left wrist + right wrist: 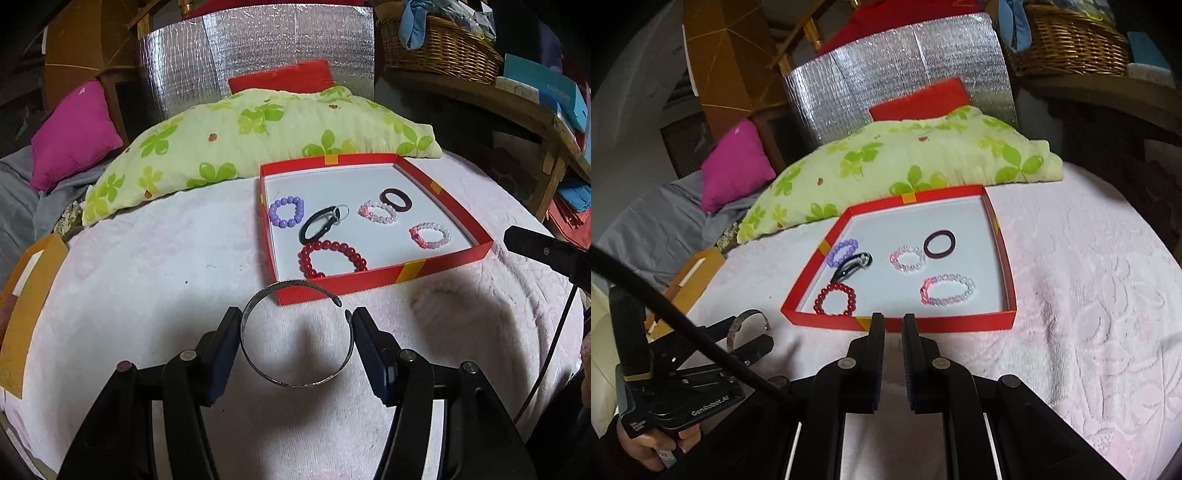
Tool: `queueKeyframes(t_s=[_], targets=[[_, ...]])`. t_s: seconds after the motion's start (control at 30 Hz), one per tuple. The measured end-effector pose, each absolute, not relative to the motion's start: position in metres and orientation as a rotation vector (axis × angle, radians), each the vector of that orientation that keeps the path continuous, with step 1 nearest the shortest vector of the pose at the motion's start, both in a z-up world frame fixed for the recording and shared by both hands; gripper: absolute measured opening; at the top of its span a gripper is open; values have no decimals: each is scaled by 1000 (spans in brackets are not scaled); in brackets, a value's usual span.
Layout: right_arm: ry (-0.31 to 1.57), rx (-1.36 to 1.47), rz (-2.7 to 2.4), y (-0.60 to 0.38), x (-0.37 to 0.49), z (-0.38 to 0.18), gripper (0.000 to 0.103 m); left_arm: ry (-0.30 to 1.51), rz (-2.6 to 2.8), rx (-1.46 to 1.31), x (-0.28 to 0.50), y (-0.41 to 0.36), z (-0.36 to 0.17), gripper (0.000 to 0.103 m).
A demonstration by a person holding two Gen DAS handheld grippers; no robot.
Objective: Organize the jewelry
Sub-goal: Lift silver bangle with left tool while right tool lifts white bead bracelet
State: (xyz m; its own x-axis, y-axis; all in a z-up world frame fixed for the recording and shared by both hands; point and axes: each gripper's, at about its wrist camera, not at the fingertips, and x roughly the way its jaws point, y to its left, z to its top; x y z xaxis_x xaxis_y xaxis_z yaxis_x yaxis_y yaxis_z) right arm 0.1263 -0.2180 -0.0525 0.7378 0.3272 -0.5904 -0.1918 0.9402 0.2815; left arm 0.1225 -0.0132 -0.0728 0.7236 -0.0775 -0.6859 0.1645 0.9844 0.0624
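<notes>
Left gripper point(295, 328) pinching a silver bangle point(295, 334) across its width, held just before the red box point(369, 282) on the pink bed cover point(147, 277). Right gripper point(894, 325) nearly shut, holding nothing. Probably light, stiff, slippery metal with an open gap; best squeezed gently on opposite sides, away from the gap.
</notes>
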Motion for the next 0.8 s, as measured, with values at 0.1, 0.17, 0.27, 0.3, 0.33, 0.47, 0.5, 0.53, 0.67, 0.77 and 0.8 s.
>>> queueKeyframes(t_s=[0.1,0.17,0.27,0.3,0.33,0.47,0.5,0.53,0.67,0.77,0.8], targets=[[672,220,287,-220,125,-50,11,734,-132,127,121,-16,-67,63],[668,226,288,-221,123,-49,11,724,-131,133,120,-18,-63,63],[663,234,287,-224,123,-47,11,711,-132,143,119,-22,-58,63],[661,240,289,-225,122,-46,11,709,-133,144,119,-23,-57,63],[662,243,291,-225,123,-46,11,706,-134,145,118,-24,-55,63],[738,235,309,-222,129,-55,11,708,-137,152,118,-26,-55,63],[781,236,318,-220,132,-61,11,713,-134,152,119,-26,-57,63],[818,230,321,-219,135,-66,14,720,-131,152,120,-26,-59,63],[910,152,272,-208,142,-86,66,731,-122,144,121,-22,-63,63],[932,130,250,-204,147,-96,65,734,-117,137,122,-18,-63,63],[934,108,225,-202,150,-99,62,734,-118,133,122,-17,-63,63]])
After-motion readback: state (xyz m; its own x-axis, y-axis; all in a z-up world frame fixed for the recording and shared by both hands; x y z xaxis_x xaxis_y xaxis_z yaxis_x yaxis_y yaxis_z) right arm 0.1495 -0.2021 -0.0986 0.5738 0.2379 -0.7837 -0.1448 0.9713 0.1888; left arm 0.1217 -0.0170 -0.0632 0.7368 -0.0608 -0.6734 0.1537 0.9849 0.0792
